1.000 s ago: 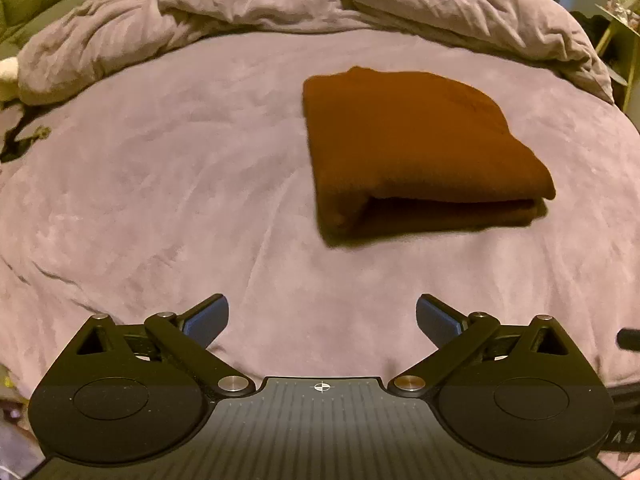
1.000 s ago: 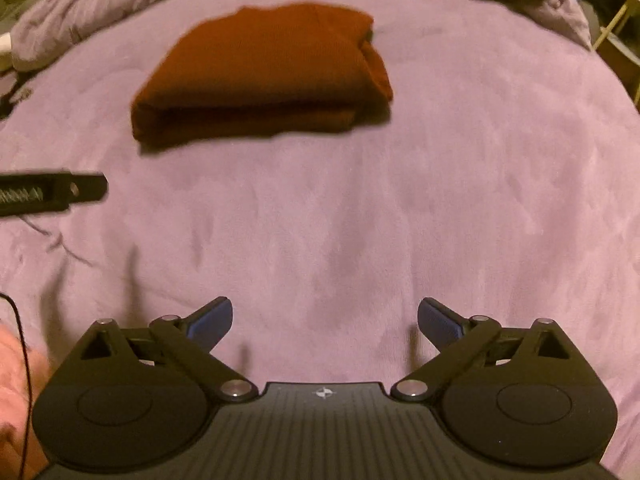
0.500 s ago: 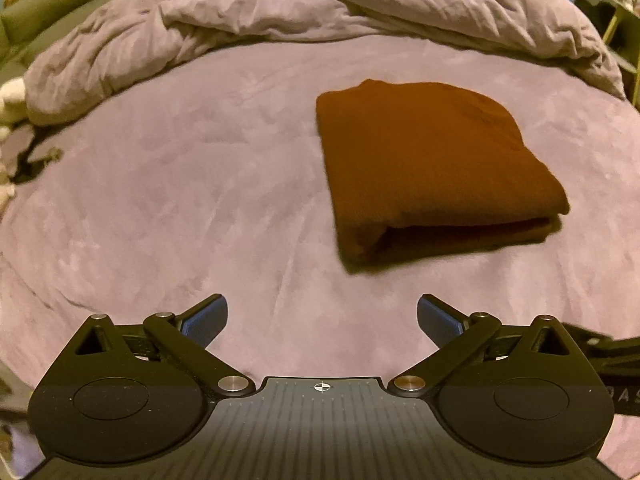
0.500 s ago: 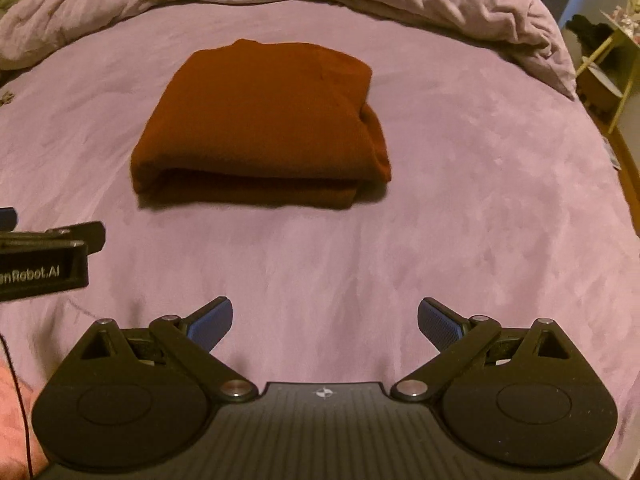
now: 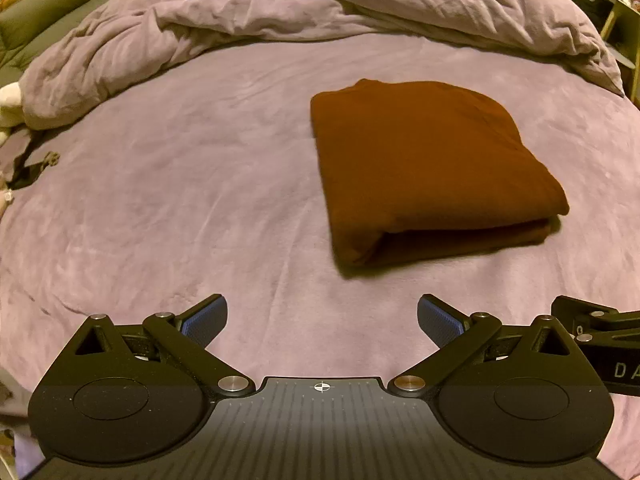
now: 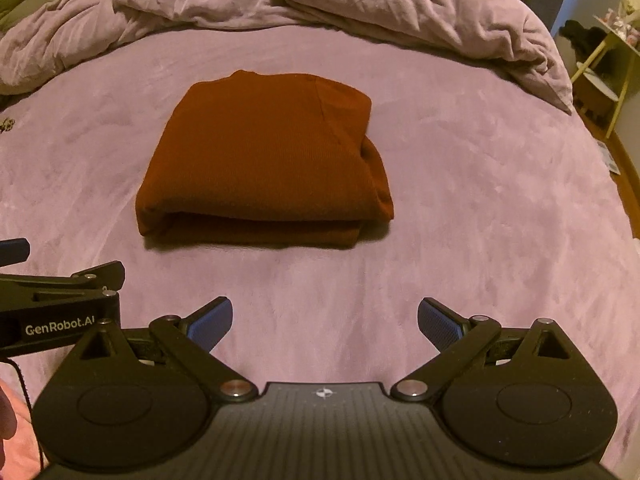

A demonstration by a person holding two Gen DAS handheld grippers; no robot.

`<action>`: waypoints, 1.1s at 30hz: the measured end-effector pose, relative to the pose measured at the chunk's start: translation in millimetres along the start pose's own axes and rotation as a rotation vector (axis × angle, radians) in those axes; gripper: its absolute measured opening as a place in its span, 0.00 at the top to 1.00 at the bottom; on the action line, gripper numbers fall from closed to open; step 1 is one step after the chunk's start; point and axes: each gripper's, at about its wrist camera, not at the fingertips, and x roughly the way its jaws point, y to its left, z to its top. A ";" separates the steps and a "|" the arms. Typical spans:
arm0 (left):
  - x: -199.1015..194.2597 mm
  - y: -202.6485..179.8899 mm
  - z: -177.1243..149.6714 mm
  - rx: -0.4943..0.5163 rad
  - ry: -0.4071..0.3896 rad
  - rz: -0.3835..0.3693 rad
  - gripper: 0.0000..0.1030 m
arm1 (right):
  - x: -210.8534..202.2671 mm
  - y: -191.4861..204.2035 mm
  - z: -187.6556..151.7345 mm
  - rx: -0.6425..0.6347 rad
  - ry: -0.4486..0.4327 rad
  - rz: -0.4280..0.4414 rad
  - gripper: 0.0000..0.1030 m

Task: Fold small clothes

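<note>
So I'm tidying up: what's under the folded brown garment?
The folded brown garment lies directly on the purple bed cover. Whatever its layers hide between or beneath them can't be seen.

dim warm light over a mauve bed [image 5: 168, 208], rumpled duvet [image 6: 320, 4] heaped along its far edge, yellow-legged side table [image 6: 608, 64] past the right edge.
</note>
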 end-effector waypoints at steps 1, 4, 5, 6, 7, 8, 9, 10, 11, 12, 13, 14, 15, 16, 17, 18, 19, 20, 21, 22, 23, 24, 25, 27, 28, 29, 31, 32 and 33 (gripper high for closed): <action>0.0 -0.1 0.0 -0.001 0.000 0.000 0.00 | 0.2 -0.6 0.0 0.005 0.002 0.001 0.04; 0.1 0.1 0.4 -0.001 0.000 -0.005 0.00 | 0.4 -0.6 -0.4 0.005 0.005 0.003 0.04; 0.2 -0.3 0.5 -0.001 0.001 -0.005 0.00 | 0.2 -0.5 -0.3 0.005 0.004 0.001 0.04; 0.2 -0.5 0.5 -0.001 0.002 -0.005 0.00 | -0.2 -0.3 -0.2 0.004 0.001 0.000 0.04; -0.1 -0.6 0.5 -0.001 0.002 -0.005 0.00 | -0.8 0.4 -0.4 0.003 0.000 0.001 0.04; 0.0 -0.5 0.6 -0.001 0.002 -0.006 0.00 | -1.5 0.8 -0.4 0.004 -0.003 0.002 0.04; 0.0 -0.5 0.6 0.000 0.002 -0.006 0.00 | -2.0 1.2 -0.4 0.005 -0.004 0.002 0.04; 0.0 -0.6 0.6 0.001 0.002 -0.007 0.00 | -2.4 1.2 -0.1 0.005 -0.005 0.003 0.04; -0.5 -1.0 0.4 0.000 0.002 -0.007 0.00 | -2.9 1.2 0.0 0.005 -0.005 0.003 0.04; -0.5 -1.4 0.5 0.001 0.003 -0.008 0.00 | -2.9 1.3 -0.2 0.006 -0.006 0.002 0.04; -0.6 -2.0 0.4 0.001 0.003 -0.008 0.00 | -3.6 1.4 -0.2 0.006 -0.009 0.001 0.04; -0.5 -2.0 0.3 0.000 0.003 -0.009 0.00 | -4.3 1.4 0.0 0.006 -0.012 0.000 0.04; -0.7 -2.3 0.2 -0.001 0.005 -0.009 0.00 | -4.8 1.3 0.4 0.007 -0.013 0.000 0.04; -0.7 -2.3 0.2 -0.002 0.006 -0.010 0.00 | -5.1 1.2 0.4 0.009 -0.013 0.000 0.04; -0.9 -2.3 0.3 -0.003 0.007 -0.010 0.00 | -5.5 0.9 0.5 0.011 -0.013 0.001 0.04; -0.9 -2.0 0.4 -0.005 0.009 -0.010 0.00 | -5.9 0.9 0.5 0.012 -0.014 0.001 0.04; -1.2 -2.1 0.4 -0.005 0.009 -0.011 0.00 | -6.3 0.6 0.6 0.013 -0.015 0.001 0.04; -1.3 -2.2 0.4 -0.005 0.009 -0.012 0.00 | -6.6 0.4 0.5 0.015 -0.016 -0.001 0.04; -1.5 -2.3 0.5 -0.006 0.010 -0.012 0.00 | -6.9 0.0 0.5 0.018 -0.017 -0.002 0.04; -1.8 -2.4 0.6 -0.006 0.008 -0.013 0.00 | -7.1 -0.6 0.6 0.020 -0.018 -0.001 0.04; -1.2 -2.1 0.4 -0.004 0.008 -0.015 0.00 | -7.2 -0.9 0.5 0.022 -0.017 0.001 0.04; -1.2 -2.4 0.1 -0.003 0.010 -0.015 0.00 | -7.0 -1.2 0.5 0.024 -0.015 0.001 0.04; -1.2 -2.6 -0.1 -0.003 0.010 -0.015 0.00 | -7.1 -1.3 0.6 0.025 -0.015 0.001 0.04; -1.5 -2.6 -0.5 0.000 0.011 -0.017 0.00 | -7.0 -1.6 0.5 0.027 -0.014 0.002 0.04; -1.5 -2.9 -0.8 0.002 0.013 -0.018 0.00 | -6.9 -1.8 0.4 0.027 -0.013 0.002 0.04; -1.3 -3.5 -1.0 0.003 0.014 -0.017 0.00 | -6.8 -2.2 0.3 0.028 -0.014 0.003 0.04; -0.6 -3.9 -1.0 0.004 0.017 -0.017 0.00 | -6.5 -3.1 0.1 0.028 -0.013 0.005 0.04; -0.4 -4.2 -1.0 0.005 0.018 -0.018 0.00 | -6.5 -3.4 0.2 0.029 -0.012 0.004 0.04; -0.2 -4.2 -1.0 0.005 0.020 -0.019 0.00 | -6.7 -3.3 0.1 0.029 -0.014 0.004 0.04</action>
